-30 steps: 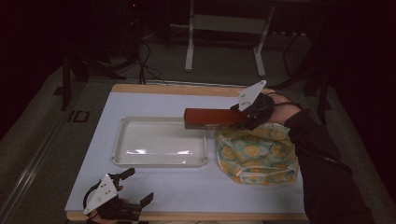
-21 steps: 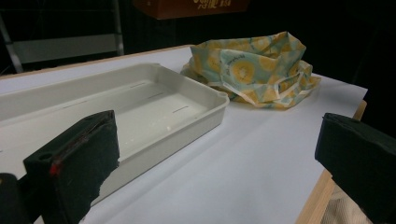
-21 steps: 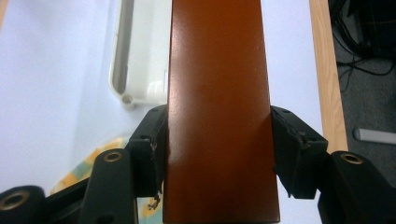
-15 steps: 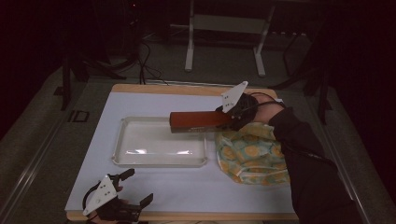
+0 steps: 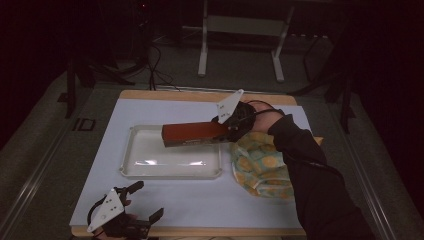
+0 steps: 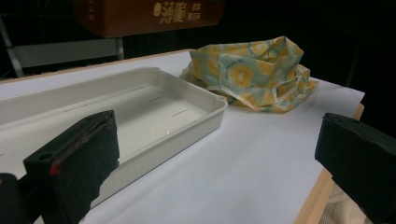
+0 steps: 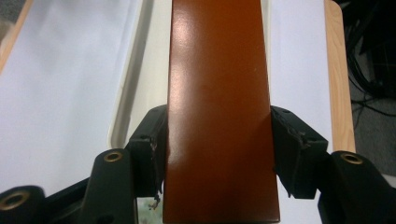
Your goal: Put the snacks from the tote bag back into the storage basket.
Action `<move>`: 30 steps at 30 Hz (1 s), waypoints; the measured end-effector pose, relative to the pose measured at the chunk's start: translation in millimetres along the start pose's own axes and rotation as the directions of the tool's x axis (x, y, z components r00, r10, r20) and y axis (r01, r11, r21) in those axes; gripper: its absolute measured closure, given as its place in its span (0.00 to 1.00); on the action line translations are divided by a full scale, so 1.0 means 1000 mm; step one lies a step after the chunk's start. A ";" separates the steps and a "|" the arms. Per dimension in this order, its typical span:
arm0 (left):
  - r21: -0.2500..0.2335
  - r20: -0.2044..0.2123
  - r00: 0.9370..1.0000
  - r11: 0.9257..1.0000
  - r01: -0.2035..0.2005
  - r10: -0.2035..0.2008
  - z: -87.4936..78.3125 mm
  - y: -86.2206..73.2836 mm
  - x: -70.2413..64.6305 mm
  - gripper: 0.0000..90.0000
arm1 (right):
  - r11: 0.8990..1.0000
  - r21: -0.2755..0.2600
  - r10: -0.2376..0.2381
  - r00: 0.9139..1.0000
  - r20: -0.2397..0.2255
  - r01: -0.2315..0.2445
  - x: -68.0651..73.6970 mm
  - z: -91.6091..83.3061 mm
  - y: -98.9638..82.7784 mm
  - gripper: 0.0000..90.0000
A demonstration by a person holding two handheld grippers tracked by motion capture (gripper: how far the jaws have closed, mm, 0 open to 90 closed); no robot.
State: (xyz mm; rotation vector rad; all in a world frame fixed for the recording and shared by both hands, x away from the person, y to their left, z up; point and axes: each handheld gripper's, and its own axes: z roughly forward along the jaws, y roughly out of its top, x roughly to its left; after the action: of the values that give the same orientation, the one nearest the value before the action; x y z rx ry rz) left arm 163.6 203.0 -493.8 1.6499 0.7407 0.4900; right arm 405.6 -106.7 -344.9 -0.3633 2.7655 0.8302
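Over the white tray (image 5: 150, 160) my right tool (image 5: 231, 125) is clamped on one end of the brown box (image 5: 195, 134), which seems light and stiff but glossy, maybe slippery, while my left tool (image 5: 132, 212) rests unclenched by the counter (image 5: 250, 210) edge.

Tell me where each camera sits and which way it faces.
High view: above the near edge, looking forward and down at the white rectangular tray; sleeve and both tongs show.
Left gripper view: low on the left tongs, facing tray and yellow patterned cloth.
Right gripper view: on the right tongs, looking along the long brown box.
All share the tray and the box.
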 end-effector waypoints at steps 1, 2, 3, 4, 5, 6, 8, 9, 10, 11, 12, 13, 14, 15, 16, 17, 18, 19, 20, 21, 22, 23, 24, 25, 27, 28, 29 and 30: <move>-0.001 0.000 1.000 1.000 -0.001 0.001 0.000 0.000 0.000 0.00 | 1.000 -0.003 0.002 1.000 0.001 -0.002 0.000 0.002 0.003 0.47; -0.001 0.001 1.000 1.000 -0.001 0.001 0.000 0.000 0.000 0.00 | 1.000 -0.009 0.001 1.000 -0.001 -0.001 -0.001 0.004 0.005 0.47; -0.001 0.002 1.000 1.000 -0.001 0.001 0.000 0.000 0.000 0.00 | 1.000 -0.020 -0.002 1.000 -0.002 0.002 -0.001 0.005 0.007 0.47; -0.001 0.002 1.000 1.000 0.000 0.000 -0.001 0.000 0.000 0.00 | 1.000 -0.029 -0.002 1.000 0.000 0.002 -0.002 0.007 0.009 0.47; -0.004 0.003 1.000 1.000 0.003 -0.003 -0.001 0.000 0.000 0.00 | 0.999 -0.036 0.001 1.000 -0.001 -0.001 -0.002 0.009 0.011 0.47; -0.007 0.003 1.000 1.000 0.004 -0.004 -0.001 0.000 0.000 0.00 | 0.999 -0.046 -0.001 1.000 -0.004 0.001 -0.002 0.012 0.013 0.47; -0.007 0.003 1.000 1.000 0.002 -0.002 -0.001 0.000 0.000 0.00 | 0.998 -0.058 -0.001 1.000 -0.005 0.001 -0.003 0.016 0.014 0.47; -0.007 0.004 1.000 1.000 0.002 -0.001 -0.002 0.000 0.000 0.00 | 0.998 -0.058 -0.005 1.000 -0.005 0.005 -0.003 0.019 0.014 0.47; -0.007 0.004 1.000 1.000 0.001 -0.001 -0.002 0.000 0.000 0.00 | 0.998 -0.061 -0.005 1.000 -0.004 0.005 -0.003 0.022 0.013 0.47; -0.007 0.004 1.000 1.000 0.001 -0.001 -0.002 0.000 0.000 0.00 | 0.998 -0.061 0.002 1.000 -0.008 -0.003 -0.003 0.025 0.012 0.47; -0.007 0.005 1.000 1.000 0.001 -0.001 -0.002 0.000 0.000 0.00 | 0.998 -0.060 0.006 1.000 -0.010 -0.006 -0.003 0.028 0.011 0.47; -0.005 0.005 1.000 1.000 -0.001 0.001 -0.002 0.000 0.000 0.00 | 0.998 -0.058 0.011 1.000 -0.013 -0.012 -0.003 0.031 0.010 0.47; -0.005 0.005 1.000 1.000 0.000 0.000 -0.002 0.000 0.000 0.00 | 0.998 -0.058 0.015 1.000 -0.013 -0.016 -0.004 0.034 0.009 0.47; -0.006 0.006 1.000 1.000 0.002 -0.002 -0.002 0.000 0.000 0.00 | 0.998 -0.056 0.025 1.000 -0.019 -0.026 -0.004 0.037 0.007 0.47; -0.007 0.008 1.000 1.000 0.004 -0.004 -0.002 0.000 0.000 0.00 | 0.998 -0.058 0.025 0.999 -0.022 -0.026 -0.004 0.041 0.006 0.47; -0.010 0.012 1.000 1.000 0.007 -0.007 -0.002 0.000 0.000 0.00 | 0.998 -0.057 0.027 0.999 -0.020 -0.028 -0.004 0.043 0.004 0.47; -0.012 0.013 1.000 1.000 0.007 -0.007 -0.002 0.000 0.000 0.00 | 0.998 -0.054 0.037 0.999 -0.019 -0.038 -0.005 0.048 0.002 0.47; -0.015 0.013 1.000 1.000 0.007 -0.007 -0.002 0.000 0.000 0.00 | 0.997 -0.053 0.046 0.999 -0.023 -0.047 -0.005 0.051 0.000 0.47; -0.015 0.013 1.000 1.000 0.008 -0.008 -0.002 0.000 0.000 0.00 | 0.997 -0.048 0.051 0.998 -0.022 -0.052 -0.005 0.054 -0.002 0.47; -0.014 0.013 1.000 1.000 0.007 -0.007 -0.002 0.000 0.000 0.00 | 0.998 -0.035 0.058 0.998 -0.022 -0.058 -0.005 0.058 -0.005 0.47; -0.015 0.013 1.000 1.000 0.007 -0.007 -0.002 0.000 0.000 0.00 | 0.998 -0.025 0.065 0.998 -0.023 -0.066 -0.004 0.063 -0.007 0.47; -0.017 0.013 1.000 1.000 0.006 -0.006 -0.002 0.000 0.000 0.00 | 0.997 -0.022 0.069 0.997 -0.025 -0.070 -0.005 0.067 -0.009 0.47; -0.016 0.013 1.000 1.000 0.006 -0.006 -0.002 0.000 0.000 0.00 | 0.997 -0.017 0.072 0.997 -0.028 -0.073 -0.004 0.070 -0.011 0.47; -0.016 0.013 1.000 1.000 0.006 -0.005 -0.002 0.000 0.000 0.00 | 0.997 -0.017 0.078 0.996 -0.033 -0.078 -0.004 0.072 -0.013 0.47; -0.014 0.013 1.000 1.000 0.006 -0.005 -0.002 0.000 0.000 0.00 | 0.996 -0.015 0.090 0.995 -0.041 -0.091 -0.003 0.078 -0.017 0.47; -0.015 0.014 1.000 1.000 0.007 -0.007 -0.002 0.000 0.001 0.00 | 0.995 -0.010 0.094 0.995 -0.043 -0.094 -0.003 0.081 -0.020 0.47; -0.014 0.015 1.000 1.000 0.010 -0.010 -0.002 0.000 0.001 0.00 | 0.995 -0.006 0.100 0.994 -0.050 -0.100 -0.003 0.083 -0.022 0.47; -0.015 0.016 1.000 1.000 0.009 -0.008 -0.002 0.000 0.001 0.00 | 0.994 0.005 0.106 0.993 -0.052 -0.106 -0.002 0.086 -0.023 0.47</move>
State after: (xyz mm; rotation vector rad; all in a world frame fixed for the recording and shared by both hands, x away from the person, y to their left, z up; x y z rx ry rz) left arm 162.9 204.7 -493.7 1.6346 0.7307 0.4749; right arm 427.4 -76.6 -425.9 -0.2427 2.8551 0.8536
